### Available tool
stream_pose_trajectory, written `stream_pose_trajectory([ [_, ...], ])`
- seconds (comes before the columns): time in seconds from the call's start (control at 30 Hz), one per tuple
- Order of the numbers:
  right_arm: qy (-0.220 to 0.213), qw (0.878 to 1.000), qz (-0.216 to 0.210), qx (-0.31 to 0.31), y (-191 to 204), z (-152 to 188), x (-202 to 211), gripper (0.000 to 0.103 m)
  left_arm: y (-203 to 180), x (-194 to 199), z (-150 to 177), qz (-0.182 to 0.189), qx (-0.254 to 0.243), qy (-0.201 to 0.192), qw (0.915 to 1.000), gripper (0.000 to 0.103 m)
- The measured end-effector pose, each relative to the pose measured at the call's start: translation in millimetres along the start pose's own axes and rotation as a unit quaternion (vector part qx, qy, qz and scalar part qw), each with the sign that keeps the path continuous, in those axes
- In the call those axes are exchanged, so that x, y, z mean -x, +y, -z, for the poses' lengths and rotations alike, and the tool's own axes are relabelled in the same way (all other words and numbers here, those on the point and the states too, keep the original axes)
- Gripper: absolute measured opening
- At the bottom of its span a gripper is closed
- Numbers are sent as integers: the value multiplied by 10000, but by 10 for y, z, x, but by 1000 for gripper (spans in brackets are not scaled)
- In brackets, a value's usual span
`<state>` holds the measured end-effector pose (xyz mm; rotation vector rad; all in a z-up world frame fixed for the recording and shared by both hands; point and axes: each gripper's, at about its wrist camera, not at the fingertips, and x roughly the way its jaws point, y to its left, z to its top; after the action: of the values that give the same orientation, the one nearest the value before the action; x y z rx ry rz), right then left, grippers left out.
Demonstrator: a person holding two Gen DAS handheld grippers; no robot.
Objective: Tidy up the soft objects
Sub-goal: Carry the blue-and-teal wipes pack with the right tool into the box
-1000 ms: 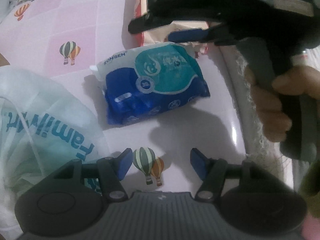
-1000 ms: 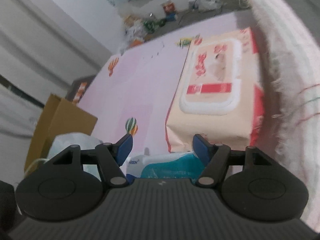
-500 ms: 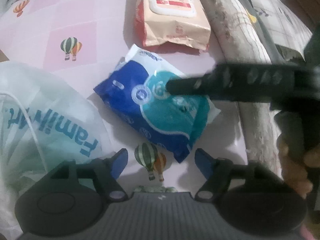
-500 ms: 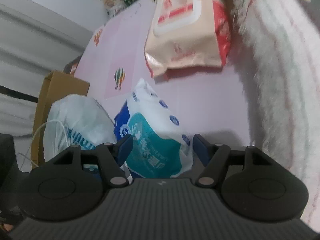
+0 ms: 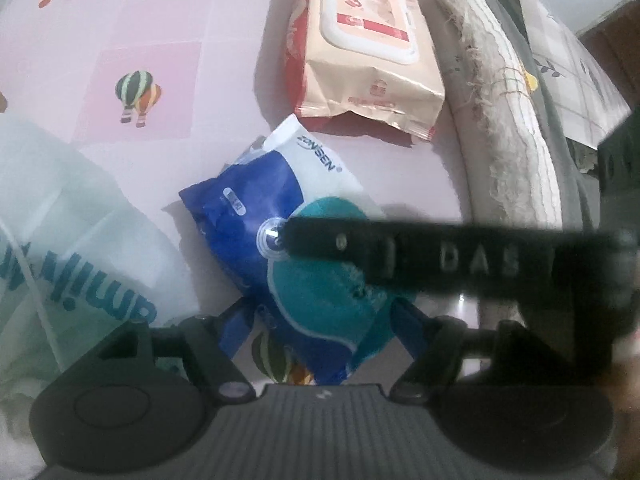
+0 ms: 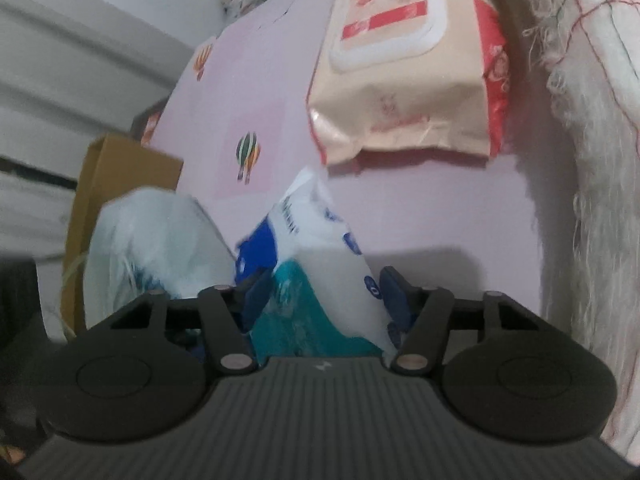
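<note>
Pink balloon-print tabletop (image 5: 168, 20), cardboard box (image 6: 120, 176) beyond its edge | blue tissue pack (image 5: 288, 248) beside white plastic bag (image 5: 60, 240), near wet-wipes pack (image 5: 360, 48) | right gripper (image 6: 326, 292) fingers straddle tissue pack, apart | left gripper (image 5: 320, 332) fingers apart.

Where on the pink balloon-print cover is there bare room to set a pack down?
Free: the stretch left of the beige wipes pack, around the balloon print, above the white plastic bag. A narrow strip lies between the beige pack and the blue tissue pack. Crowded: near the bag, blue pack and both grippers.
</note>
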<state>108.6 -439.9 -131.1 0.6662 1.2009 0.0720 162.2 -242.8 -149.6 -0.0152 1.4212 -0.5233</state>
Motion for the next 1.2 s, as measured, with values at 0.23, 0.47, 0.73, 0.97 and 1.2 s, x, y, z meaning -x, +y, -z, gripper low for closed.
stream_pose_trajectory([
  [0.23, -76, 9986, -201, -491, -102, 216, 148, 46, -181, 99, 141, -51, -424, -96, 9990, 75],
  [0.47, -371, 9961, -185, -774, -11, 499, 462, 44, -300, 409, 328, 102, -775, -268, 9966, 75],
  [0.73, -778, 9926, -91, -927, 506, 700, 849, 44, -150, 1025, 472, 245, -956, -623, 9932, 75],
  [0.97, -1007, 9900, -215, -961, 1350, 813, 810, 44, 413, 1712, 641, 175, -999, -924, 9905, 76],
  [1.2, -775, 9925, -736, -590, 2391, 806, 358, 44, 1401, 2419, 897, -364, -478, -1215, 9908, 76],
])
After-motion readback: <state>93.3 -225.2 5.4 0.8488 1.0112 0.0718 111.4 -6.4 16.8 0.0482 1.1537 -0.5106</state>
